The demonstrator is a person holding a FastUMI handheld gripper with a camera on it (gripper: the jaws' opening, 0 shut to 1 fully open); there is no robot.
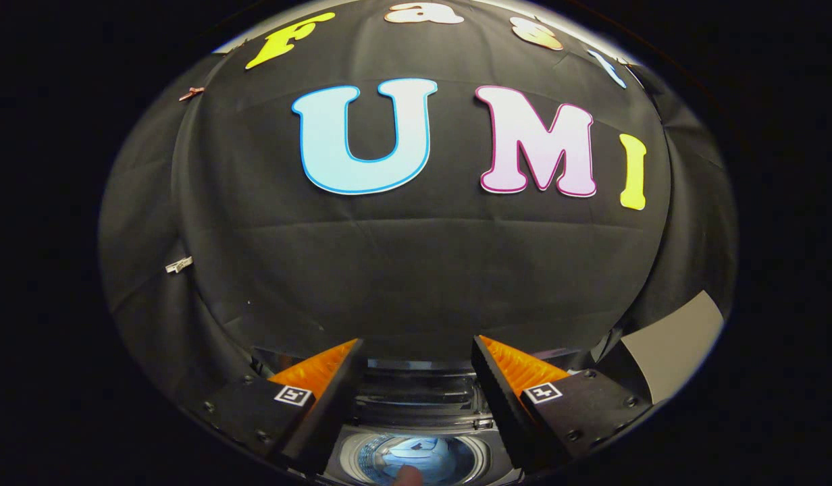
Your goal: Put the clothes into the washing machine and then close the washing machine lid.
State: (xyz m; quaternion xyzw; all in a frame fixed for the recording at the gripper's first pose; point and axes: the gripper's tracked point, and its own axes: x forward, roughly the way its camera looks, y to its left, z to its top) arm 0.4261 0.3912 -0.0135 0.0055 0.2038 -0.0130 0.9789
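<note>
A: Gripper view first, biggest thing first: the black cloth booth wall (pixel 416 270) rises behind everything. Below it, between the fingers, sits the dark top-loading washing machine (pixel 416 398), with its round steel drum opening (pixel 416 457) nearest us.

B: Is the lid up?

A: The drum shows openly, so I judge it open, and the dark ribbed panel behind the drum is probably the raised lid, though I can't be sure. A grey flat panel (pixel 672 344) stands off to the machine's right.

B: And the clothes?

A: Something pale and bluish lies inside the drum (pixel 423 451); I take it for clothing, but it's too small to name the garment. A blurred pinkish tip at the drum's near rim may be a fingertip; I can't tell.

B: The gripper?

A: The gripper (pixel 416 378) hangs above the machine with its fingers spread wide and nothing between them.

B: How would the cloth handle?

A: Soft, light and limp, I'd guess. It would sag and drape, so pinch a bunched fold rather than a flat edge. If the lid is next, it's stiff and hinged: push on its free front edge, farthest from the hinge.
</note>
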